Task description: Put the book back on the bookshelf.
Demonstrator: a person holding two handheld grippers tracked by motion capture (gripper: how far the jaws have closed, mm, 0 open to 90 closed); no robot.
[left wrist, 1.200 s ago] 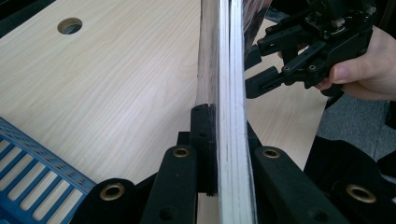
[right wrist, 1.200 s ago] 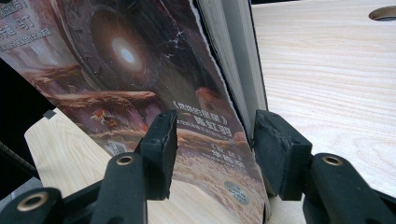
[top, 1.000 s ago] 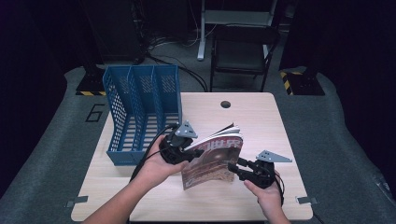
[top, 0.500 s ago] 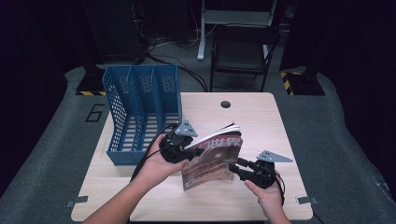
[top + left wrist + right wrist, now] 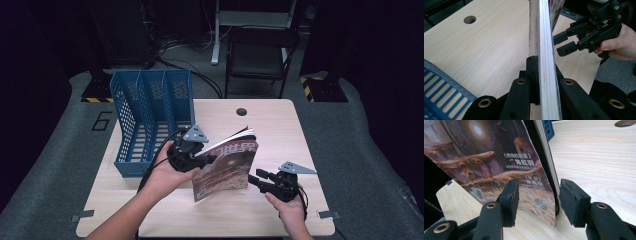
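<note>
— Where is the magazine [image 5: 226,165], and how does it stand?

— It stands on its lower edge near the middle of the wooden table [image 5: 280,130], just right of the blue file rack [image 5: 150,117]. Its long axis runs up from the tabletop and leans; the top corner points away from the person, toward the round hole [image 5: 242,111] in the far edge. The cover faces the right hand.

— What grips it?

— The left gripper [image 5: 202,159] is pinched on the page block: in the left gripper view [image 5: 541,82] the white page edges sit squeezed between the two black jaws. The right gripper [image 5: 256,178] has its jaws spread. In the right gripper view [image 5: 537,202] one pad sits before the cover and the other behind the back, with a gap showing on each side, so they straddle the lower corner without pressing it.

— Anything hard to read?

— The top of the magazine is cut off in both gripper views. The printed title is too blurred from above to make out. The left hand [image 5: 165,175] hides much of its gripper's body, and the rack's compartments are seen only through the mesh.
</note>
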